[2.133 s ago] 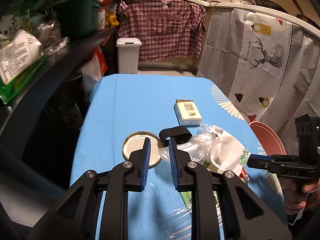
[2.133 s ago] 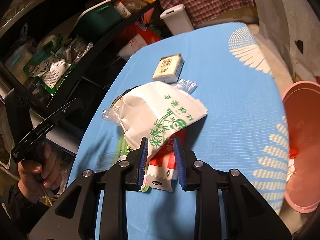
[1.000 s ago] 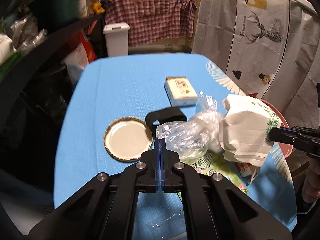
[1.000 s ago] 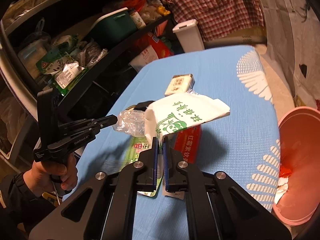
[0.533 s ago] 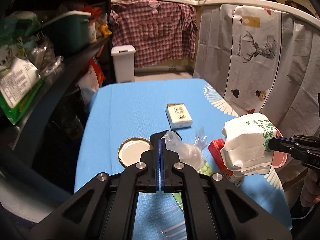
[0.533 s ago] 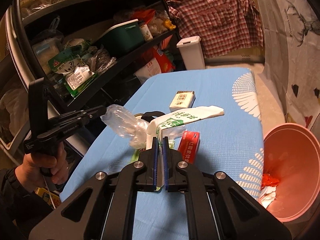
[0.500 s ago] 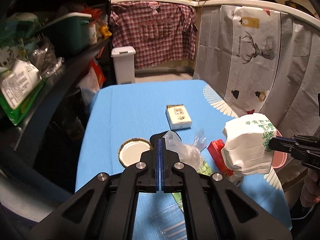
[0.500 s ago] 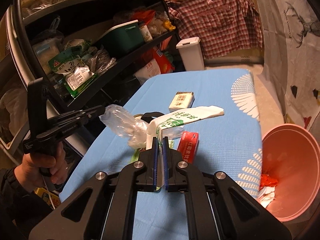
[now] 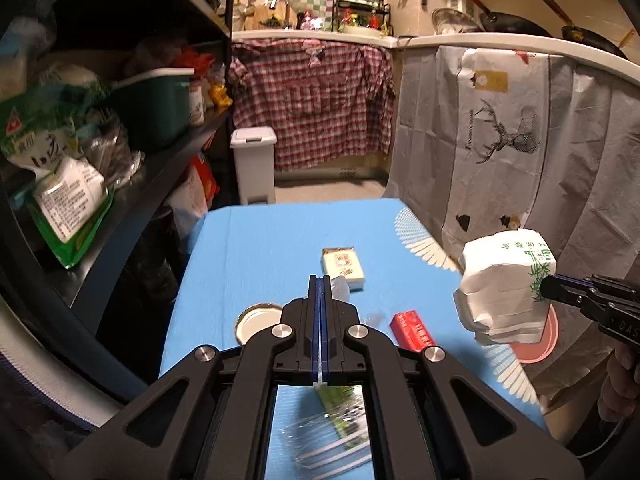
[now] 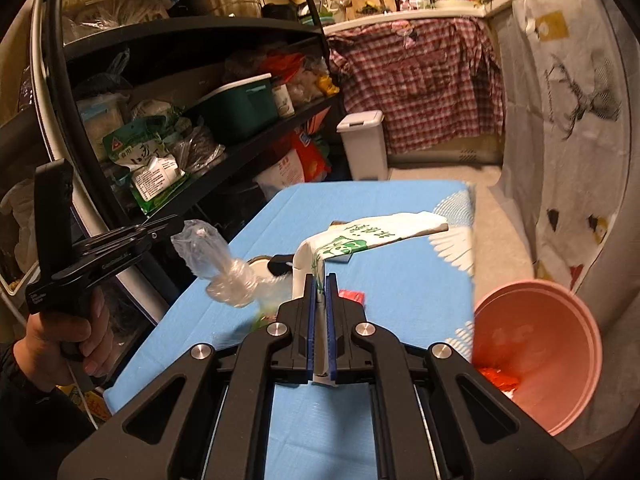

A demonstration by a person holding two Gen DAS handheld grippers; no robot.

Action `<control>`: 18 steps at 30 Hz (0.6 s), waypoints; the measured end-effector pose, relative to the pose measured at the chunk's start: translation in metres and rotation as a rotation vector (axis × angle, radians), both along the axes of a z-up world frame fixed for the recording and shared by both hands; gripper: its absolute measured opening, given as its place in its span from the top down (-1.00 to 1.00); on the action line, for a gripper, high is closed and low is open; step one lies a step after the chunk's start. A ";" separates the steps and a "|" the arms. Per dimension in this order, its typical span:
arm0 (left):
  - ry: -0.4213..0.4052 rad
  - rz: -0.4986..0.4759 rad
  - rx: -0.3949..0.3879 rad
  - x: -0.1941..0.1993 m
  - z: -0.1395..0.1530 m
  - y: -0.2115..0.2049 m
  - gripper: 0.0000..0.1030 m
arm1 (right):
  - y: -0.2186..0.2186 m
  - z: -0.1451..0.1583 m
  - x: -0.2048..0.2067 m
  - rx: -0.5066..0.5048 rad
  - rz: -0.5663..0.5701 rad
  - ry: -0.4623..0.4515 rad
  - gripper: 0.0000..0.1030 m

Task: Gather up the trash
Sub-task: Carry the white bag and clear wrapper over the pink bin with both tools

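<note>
right gripper is clamped on the edge of the white paper bag, which juts forward and up off the pads, clear of the tabletop, prob so it can swing over to the pink bin sitting just right of and below the gripper, w/ red scraps already inside. left gripper has its jaws fully together, pinching the clear plastic bag; in its own view only a scrap of film shows just past the tips, but the right view shows the bag hanging crumpled off them in the air, so both bits of trash are up at once, likely to be dumped together. both grippers tilt down a bit toward the tabletop, each held pistol-style; left hand wraps its handle low at the left edge. just under and ahead of the left gripper: jar lid to its left, red box to its right, small tan box further ahead, green wrapper right below the jaws. these are still to collect. beyond the tabletop's far end stands a white lidded bin.
</note>
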State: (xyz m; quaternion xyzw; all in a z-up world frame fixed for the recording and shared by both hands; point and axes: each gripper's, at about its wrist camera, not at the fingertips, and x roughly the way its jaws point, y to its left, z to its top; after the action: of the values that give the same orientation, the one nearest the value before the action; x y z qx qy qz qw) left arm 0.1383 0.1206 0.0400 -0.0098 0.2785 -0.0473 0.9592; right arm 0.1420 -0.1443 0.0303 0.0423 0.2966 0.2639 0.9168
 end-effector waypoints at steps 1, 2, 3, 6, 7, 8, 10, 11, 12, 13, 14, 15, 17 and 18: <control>-0.008 -0.006 -0.002 -0.002 0.003 -0.003 1.00 | -0.003 0.003 -0.001 -0.005 -0.007 -0.010 0.90; -0.015 -0.012 -0.006 -0.004 0.005 -0.006 1.00 | -0.007 0.008 -0.002 -0.012 -0.018 -0.021 0.90; -0.020 -0.016 -0.009 -0.006 0.007 -0.008 1.00 | -0.009 0.012 -0.003 -0.017 -0.028 -0.030 0.90; -0.037 -0.033 -0.017 -0.009 0.013 -0.016 1.00 | -0.023 0.024 -0.005 -0.022 -0.065 -0.059 0.90; -0.044 -0.038 -0.020 -0.010 0.015 -0.019 1.00 | -0.028 0.027 -0.006 -0.029 -0.078 -0.070 0.90; -0.048 -0.042 -0.022 -0.011 0.016 -0.021 1.00 | -0.032 0.029 -0.007 -0.038 -0.088 -0.079 0.90; -0.055 -0.048 -0.031 -0.011 0.020 -0.026 1.00 | -0.042 0.036 -0.008 -0.060 -0.111 -0.101 0.90; -0.057 -0.050 -0.035 -0.011 0.021 -0.028 1.00 | -0.047 0.039 -0.009 -0.071 -0.125 -0.117 0.90; -0.059 -0.052 -0.039 -0.010 0.022 -0.029 1.00 | -0.050 0.041 -0.010 -0.079 -0.136 -0.128 0.90; -0.062 -0.057 -0.042 -0.010 0.023 -0.031 1.00 | -0.054 0.044 -0.011 -0.090 -0.151 -0.141 0.90; -0.064 -0.061 -0.043 -0.010 0.023 -0.034 1.00 | -0.058 0.045 -0.011 -0.100 -0.163 -0.150 0.90; -0.064 -0.063 -0.044 -0.009 0.023 -0.035 1.00 | -0.064 0.048 -0.012 -0.114 -0.182 -0.166 0.90; -0.063 -0.069 -0.049 -0.007 0.024 -0.040 1.00 | -0.074 0.049 -0.011 -0.141 -0.223 -0.183 0.90; -0.063 -0.070 -0.051 -0.006 0.025 -0.041 1.00 | -0.077 0.049 -0.010 -0.154 -0.242 -0.185 0.90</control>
State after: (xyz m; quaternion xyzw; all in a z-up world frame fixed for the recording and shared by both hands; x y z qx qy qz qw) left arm 0.1319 0.0791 0.0647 -0.0227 0.2471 -0.0883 0.9647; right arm 0.1321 -0.2214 0.0796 -0.0173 0.2230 0.1309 0.9658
